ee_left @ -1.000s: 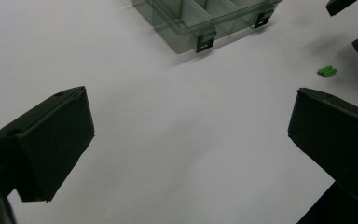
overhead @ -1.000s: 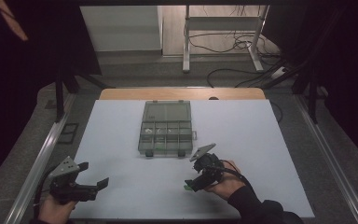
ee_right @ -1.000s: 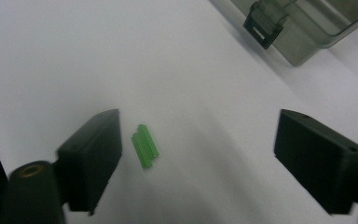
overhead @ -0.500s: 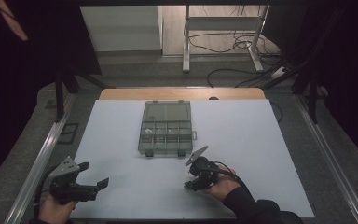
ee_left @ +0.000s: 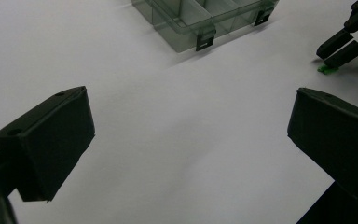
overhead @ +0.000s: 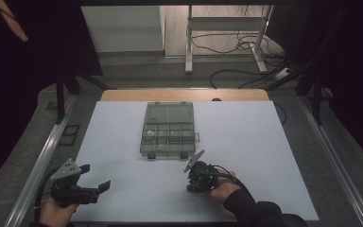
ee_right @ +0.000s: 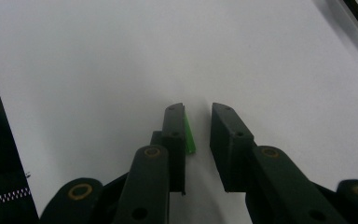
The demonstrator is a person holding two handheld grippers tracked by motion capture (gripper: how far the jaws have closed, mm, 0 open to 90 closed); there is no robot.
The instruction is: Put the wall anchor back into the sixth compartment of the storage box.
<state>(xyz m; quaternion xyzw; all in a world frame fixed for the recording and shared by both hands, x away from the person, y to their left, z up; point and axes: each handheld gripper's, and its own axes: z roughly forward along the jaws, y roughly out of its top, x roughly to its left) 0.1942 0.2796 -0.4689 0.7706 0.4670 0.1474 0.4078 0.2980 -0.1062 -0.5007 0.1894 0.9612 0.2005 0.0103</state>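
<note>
At the near left corner of the white table (overhead: pixel 123 137) the left gripper (overhead: pixel 97 188) lies low in the person's hand, its jaws spread wide with nothing but bare tabletop between them. Farther back, about mid-table, stands a clear compartment box (overhead: pixel 168 131) with its lid open and small pieces in some of its cells; nothing lies between it and either gripper. Right of centre, near the table's front edge, the right gripper (overhead: pixel 192 185) points down at the surface, well apart from the box. Its jaws have just been closing and now stand narrow. A small green piece (ee_right: pixel 189 134) lies on the table between them, flat against the inner face of the left-hand jaw in the right gripper view, with a gap remaining to the other jaw.
</note>
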